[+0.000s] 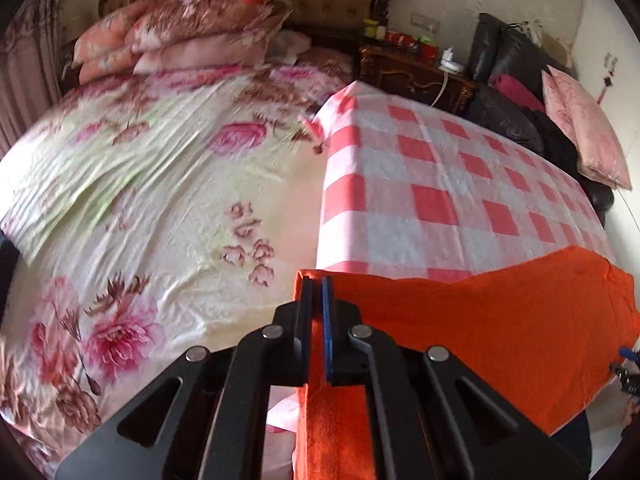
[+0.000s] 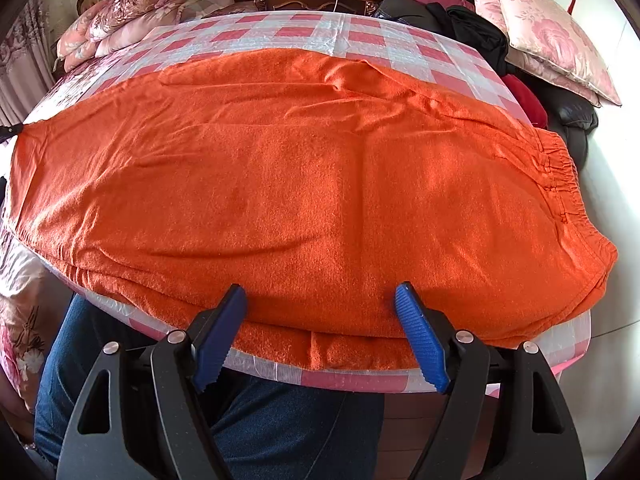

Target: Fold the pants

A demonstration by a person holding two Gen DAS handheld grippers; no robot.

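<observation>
The orange pants lie flat across the pink-checked table — the left gripper pinches their leg-end edge, while the right gripper hangs spread wide at the near edge.

Orange pants lie on a pink-and-white checked tablecloth beside a pink-flowered bedsheet.

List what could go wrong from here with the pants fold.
The left gripper pinches only a thin edge of the orange pants, so the cloth could slip out when pulled. The pants overhang the checkered table near edge, so dragging may slide them off. The right gripper stands open, securing nothing.
</observation>
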